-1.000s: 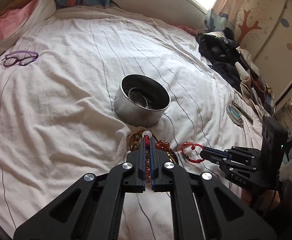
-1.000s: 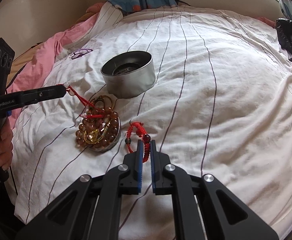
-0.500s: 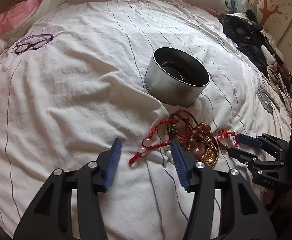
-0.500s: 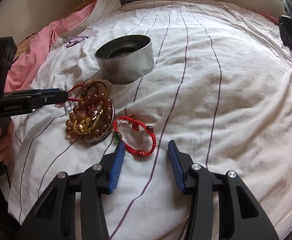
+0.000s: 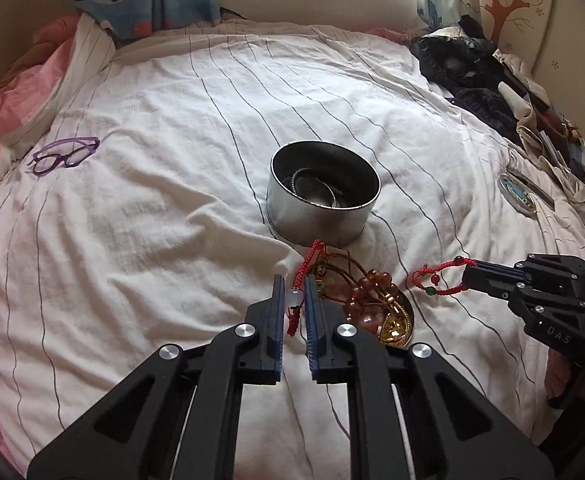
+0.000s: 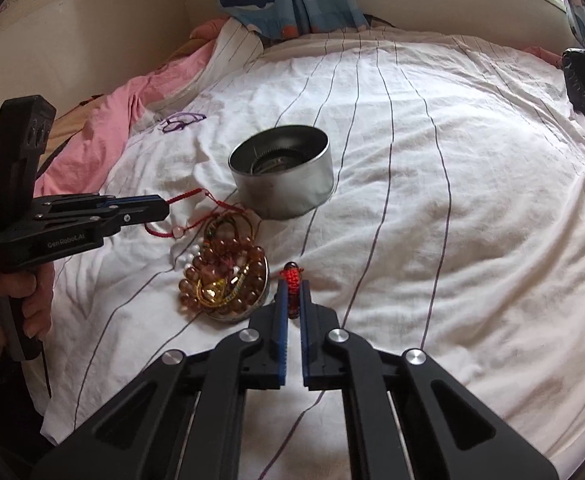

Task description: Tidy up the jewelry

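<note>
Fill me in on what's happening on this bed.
A person is sorting jewelry with a hand-held gripper in each hand. The left hand-held gripper is closing on a red cord bracelet with a white bead. The right hand-held gripper is shut on a red beaded bracelet. More beads sit piled on a small dish beside the metal tin.

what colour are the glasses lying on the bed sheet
Purple. The glasses have thin purple frames, clearest in the left wrist view on the white striped sheet.
</note>
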Available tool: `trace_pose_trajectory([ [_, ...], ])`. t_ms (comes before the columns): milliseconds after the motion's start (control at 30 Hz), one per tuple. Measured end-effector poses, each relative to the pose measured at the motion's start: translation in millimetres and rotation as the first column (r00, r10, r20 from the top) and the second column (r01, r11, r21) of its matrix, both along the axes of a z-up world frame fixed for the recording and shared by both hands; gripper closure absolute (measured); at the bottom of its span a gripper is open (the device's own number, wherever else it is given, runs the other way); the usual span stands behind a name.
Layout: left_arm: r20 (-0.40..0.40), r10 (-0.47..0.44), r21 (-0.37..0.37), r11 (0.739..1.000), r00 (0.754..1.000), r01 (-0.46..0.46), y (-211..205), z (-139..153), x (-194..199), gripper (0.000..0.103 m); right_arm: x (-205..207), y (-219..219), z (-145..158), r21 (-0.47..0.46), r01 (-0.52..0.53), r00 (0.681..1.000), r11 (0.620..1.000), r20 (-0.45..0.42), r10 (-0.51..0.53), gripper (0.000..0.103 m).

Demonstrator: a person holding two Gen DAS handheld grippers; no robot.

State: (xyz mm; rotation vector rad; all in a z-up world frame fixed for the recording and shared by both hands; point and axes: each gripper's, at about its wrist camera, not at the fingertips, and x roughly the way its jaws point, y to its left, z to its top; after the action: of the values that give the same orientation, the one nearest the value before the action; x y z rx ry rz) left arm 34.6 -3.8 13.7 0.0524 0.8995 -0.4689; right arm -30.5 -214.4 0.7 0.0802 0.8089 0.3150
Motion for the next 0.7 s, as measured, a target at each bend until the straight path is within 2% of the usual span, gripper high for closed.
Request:
trace_pose_trajectory([
  [167, 0.06, 0.029, -0.066, 0.998, 0.998, -0.025, 3, 15, -3, 0.094, -3, 2, 17, 0.04, -0.01, 0.996, 0.999, 0.088, 0.007, 0.097],
  [367, 0.097, 0.032, -0.092, 0.996, 0.995, -0.024, -12, 23, -4, 0.094, 5, 12, 24, 0.056, -0.022, 0.993, 0.998, 0.114, 0.016, 0.097],
  [500, 0.126, 0.046, -0.146, 0.989, 0.991, -0.028, -16, 33, -2, 0.094, 11, 16, 32, 0.082, -0.012, 0.989, 0.997, 0.15, 0.0, 0.097],
  [700, 0.127, 0.059, -0.219, 0.975, 0.99, -0.03, -24, 41, 10, 0.094, 26, 22, 42, 0.12, -0.006, 0.982, 0.993, 0.187, -0.016, 0.097],
])
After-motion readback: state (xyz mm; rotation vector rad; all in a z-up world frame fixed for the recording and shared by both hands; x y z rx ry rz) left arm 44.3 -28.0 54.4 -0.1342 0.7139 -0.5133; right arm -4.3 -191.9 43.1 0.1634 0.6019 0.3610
